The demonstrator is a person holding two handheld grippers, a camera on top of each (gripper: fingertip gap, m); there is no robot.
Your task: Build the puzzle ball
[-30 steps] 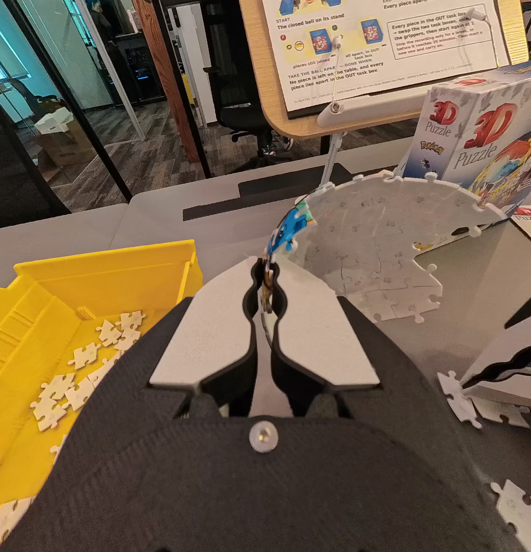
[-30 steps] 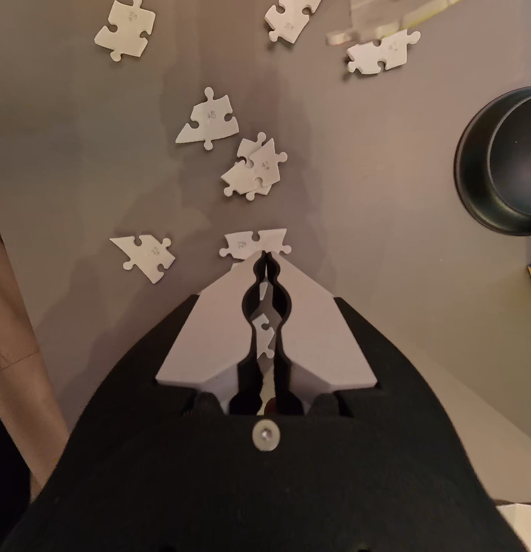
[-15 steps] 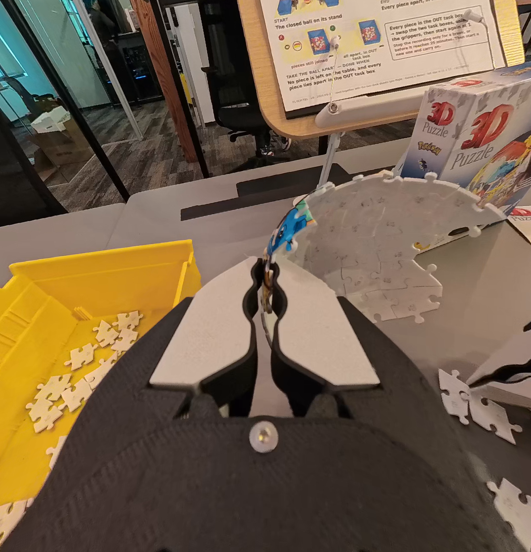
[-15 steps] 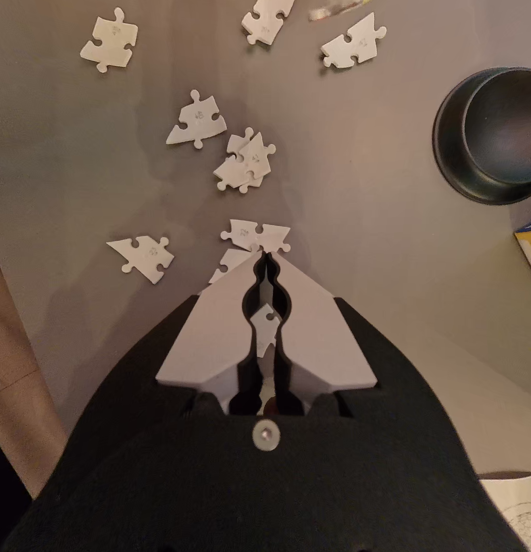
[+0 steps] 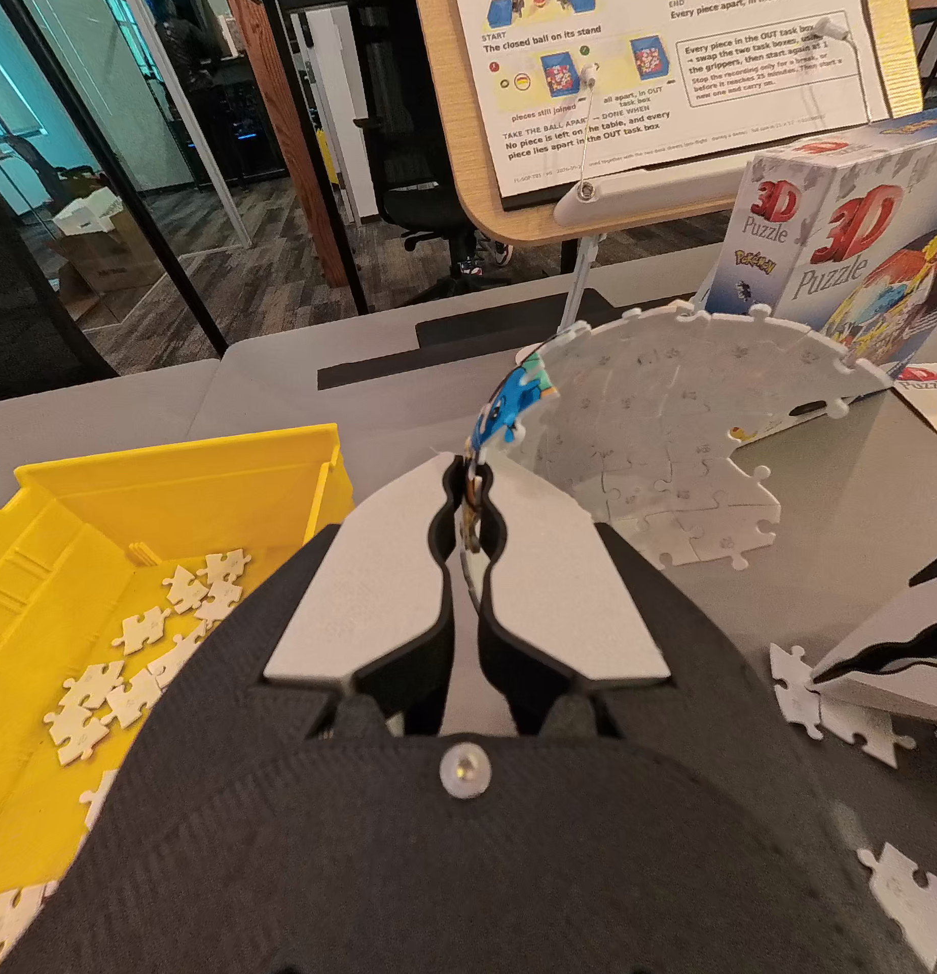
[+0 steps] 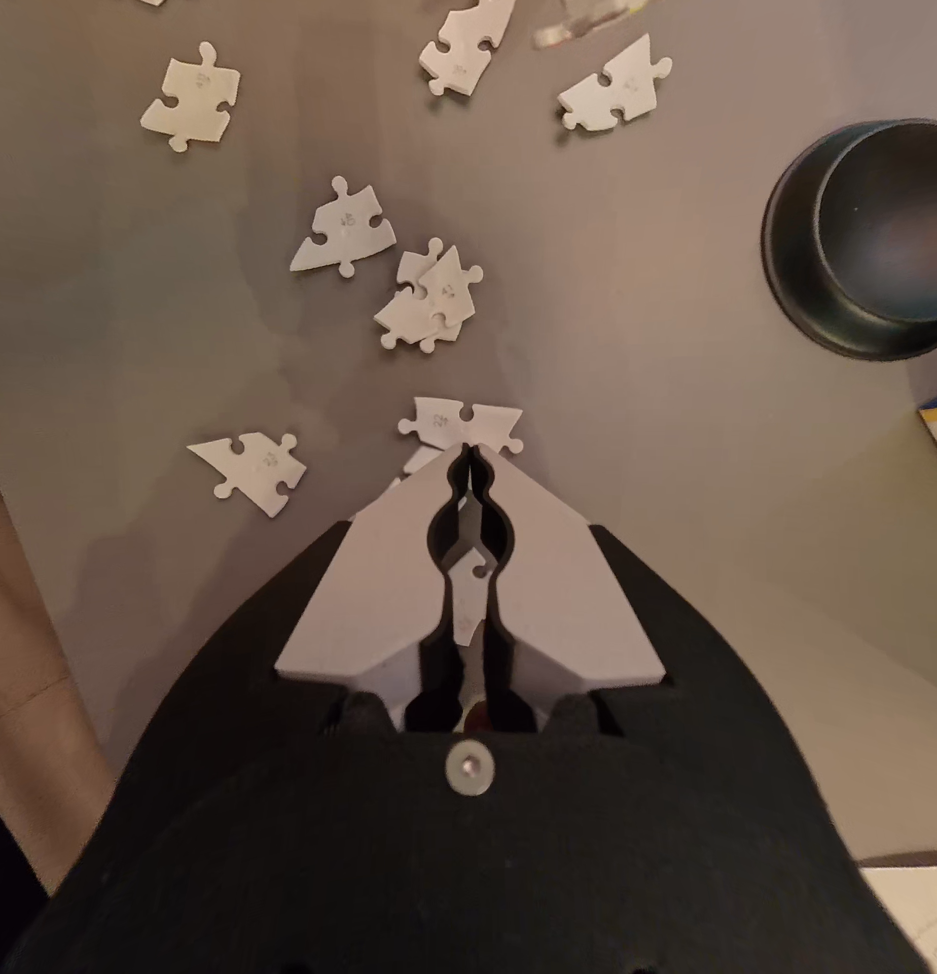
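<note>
The half-built puzzle ball (image 5: 666,421) is a curved shell, white inside and standing on the grey table (image 5: 824,500). A blue printed piece (image 5: 508,400) sits on its left rim. My left gripper (image 5: 469,466) is shut on that left rim, below the blue piece. My right gripper (image 6: 469,448) is shut on the near edge of a white puzzle piece (image 6: 445,421) low over the table. It also shows at the right edge of the left wrist view (image 5: 877,664). Another piece (image 6: 469,601) shows through the gap between its fingers.
A yellow bin (image 5: 192,474) with several white pieces stands to the left. The puzzle box (image 5: 851,253) and an instruction board (image 5: 666,79) stand behind the shell. Loose white pieces (image 6: 345,232) lie ahead of my right gripper. A black round stand (image 6: 877,237) sits at right. About 20 cm separates my left fingertips from my right.
My right gripper has shifted a little over the table, and the piece at its tips has moved with it relative to the other pieces. My left gripper still holds the shell.
</note>
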